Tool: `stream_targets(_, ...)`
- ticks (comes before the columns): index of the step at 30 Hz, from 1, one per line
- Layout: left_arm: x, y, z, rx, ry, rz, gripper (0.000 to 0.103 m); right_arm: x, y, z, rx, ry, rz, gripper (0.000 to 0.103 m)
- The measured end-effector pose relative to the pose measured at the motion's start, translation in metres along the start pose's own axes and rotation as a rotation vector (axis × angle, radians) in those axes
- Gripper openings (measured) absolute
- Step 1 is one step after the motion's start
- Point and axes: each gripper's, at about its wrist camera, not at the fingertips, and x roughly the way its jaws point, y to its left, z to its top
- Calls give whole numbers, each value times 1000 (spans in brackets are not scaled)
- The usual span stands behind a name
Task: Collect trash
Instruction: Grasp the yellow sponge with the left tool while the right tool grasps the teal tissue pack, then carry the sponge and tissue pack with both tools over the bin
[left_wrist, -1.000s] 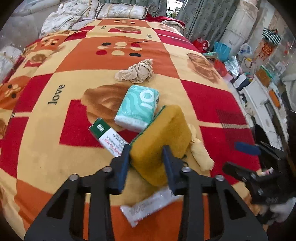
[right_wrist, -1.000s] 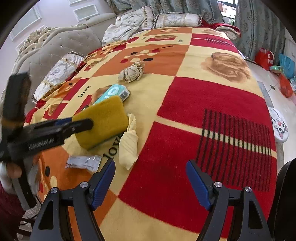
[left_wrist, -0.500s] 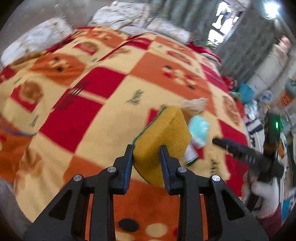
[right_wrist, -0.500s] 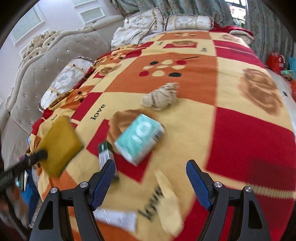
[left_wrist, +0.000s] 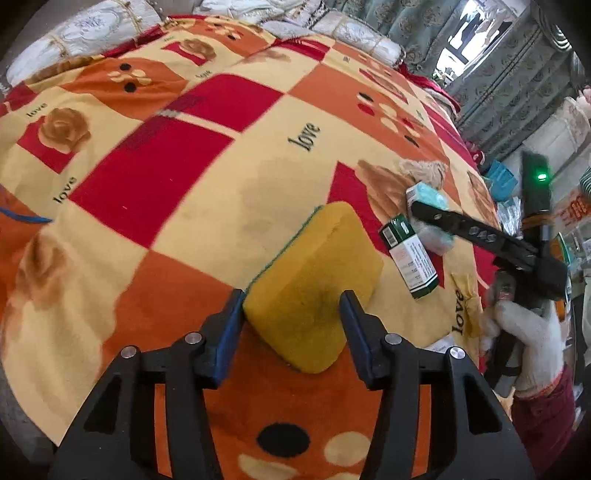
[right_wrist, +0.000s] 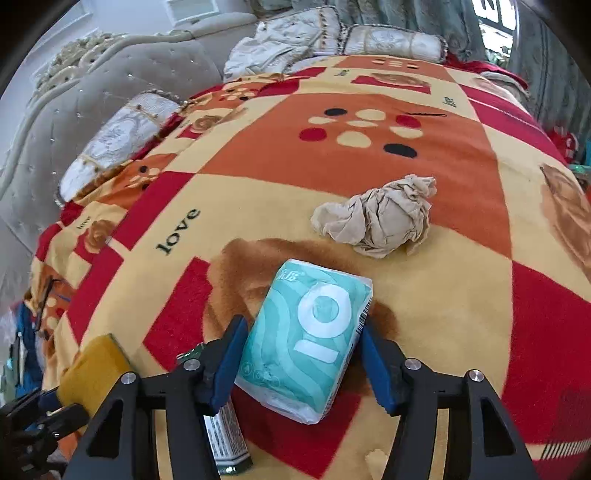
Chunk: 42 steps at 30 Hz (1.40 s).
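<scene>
Left claw (left_wrist: 291, 314) clamped on the yellow sponge (left_wrist: 314, 280), lifted clear of the bed (left_wrist: 166, 177): one piece in hand, not yet binned; no bin visible in either view. Right claw (right_wrist: 301, 354) spread wide, straddling the teal tissue pack (right_wrist: 306, 339) that lies on the blanket; pads close to its sides, contact unclear, so not yet gripped. Left to collect, by the look of it: the tissue pack, the crumpled beige paper (right_wrist: 380, 218) farther up the bed, the green-and-white box (left_wrist: 410, 258) just left of the pack. Task judged early.
</scene>
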Motion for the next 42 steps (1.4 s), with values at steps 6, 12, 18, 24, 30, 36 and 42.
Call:
stream_targets(6, -12, -4, -1, -13, -45, -34, 27, -40, -5, -15, -31, -46, 47, 53)
stream_targets(12, -36, -29, 0, 16, -93, -65, 26, -76, -12, -43, -48, -60, 48, 53)
stream_targets(18, -41, -73, -9, 90, -122, -67, 26, -99, -25, -75, -36, -62, 14, 53)
stream_targets(24, -31, -115, -21, 153, -121, -68, 26, -117, -43, -105, -11, -60, -26, 53)
stream_targets(30, -23, -157, -35, 222, -115, -81, 26, -141, -63, -127, 13, -73, -74, 53)
stream_targets(36, -14, -204, -51, 287, -100, -108, 26, -170, -92, -146, 60, -98, -118, 53)
stream_targets(42, -5, -249, -65, 357, -80, -135, 26, -193, -127, -167, 122, -111, -163, 53)
